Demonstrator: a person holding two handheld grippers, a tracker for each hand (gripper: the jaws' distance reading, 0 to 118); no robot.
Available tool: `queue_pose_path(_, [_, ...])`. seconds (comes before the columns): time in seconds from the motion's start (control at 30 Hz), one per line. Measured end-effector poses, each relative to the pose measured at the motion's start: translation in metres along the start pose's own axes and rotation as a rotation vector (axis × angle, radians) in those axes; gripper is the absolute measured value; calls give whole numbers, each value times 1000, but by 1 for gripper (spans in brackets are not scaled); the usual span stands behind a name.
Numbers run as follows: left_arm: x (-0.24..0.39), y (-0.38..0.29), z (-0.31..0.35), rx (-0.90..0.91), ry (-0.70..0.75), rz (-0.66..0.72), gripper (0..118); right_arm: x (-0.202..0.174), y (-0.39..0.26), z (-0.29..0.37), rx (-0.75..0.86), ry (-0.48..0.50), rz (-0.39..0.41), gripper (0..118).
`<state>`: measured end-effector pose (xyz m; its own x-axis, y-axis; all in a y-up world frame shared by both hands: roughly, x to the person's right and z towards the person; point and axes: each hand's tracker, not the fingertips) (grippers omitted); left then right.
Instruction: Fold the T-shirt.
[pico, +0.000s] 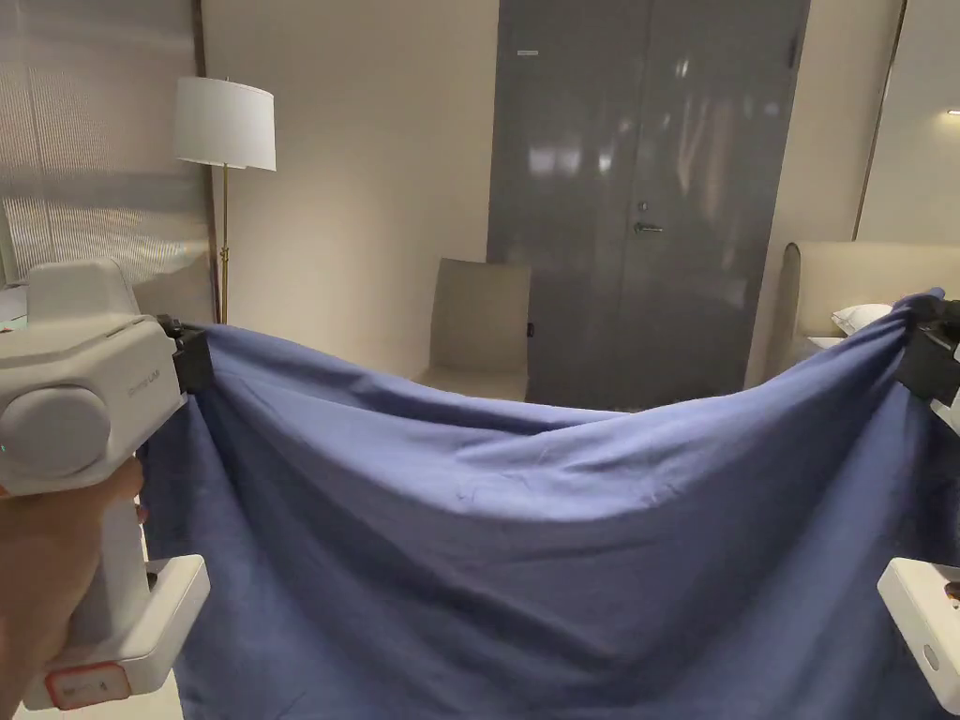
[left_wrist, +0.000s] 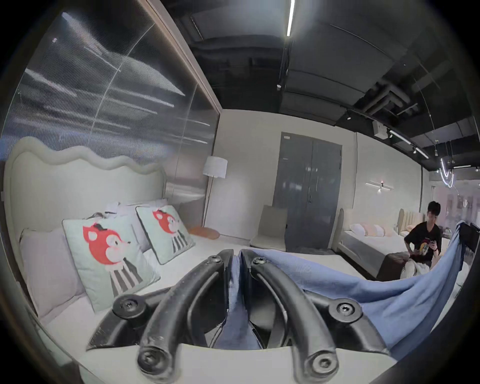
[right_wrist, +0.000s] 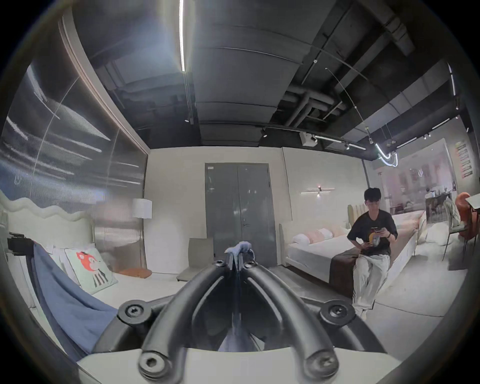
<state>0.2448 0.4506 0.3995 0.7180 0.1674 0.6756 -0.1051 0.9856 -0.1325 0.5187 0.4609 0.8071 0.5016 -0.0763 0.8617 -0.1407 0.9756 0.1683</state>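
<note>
A blue T-shirt hangs spread wide in the air in front of me, sagging in the middle. At its upper left corner, my left gripper is shut on the cloth. In the left gripper view the black jaws pinch blue fabric that runs off to the right. The right gripper holds the upper right corner at the edge of the head view. A tuft of the T-shirt pokes out above my right gripper's closed jaws, and the rest of the fabric trails away at the left.
A white bed with fox-print pillows lies below the shirt. A floor lamp stands at the left wall, a grey double door and a low chair straight ahead. A person sits on a second bed at the right.
</note>
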Motion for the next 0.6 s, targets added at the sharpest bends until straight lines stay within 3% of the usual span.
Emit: queue_pose_path(0.6, [22, 86, -199, 129, 43, 40, 5, -55, 47, -219, 145, 6, 22, 3])
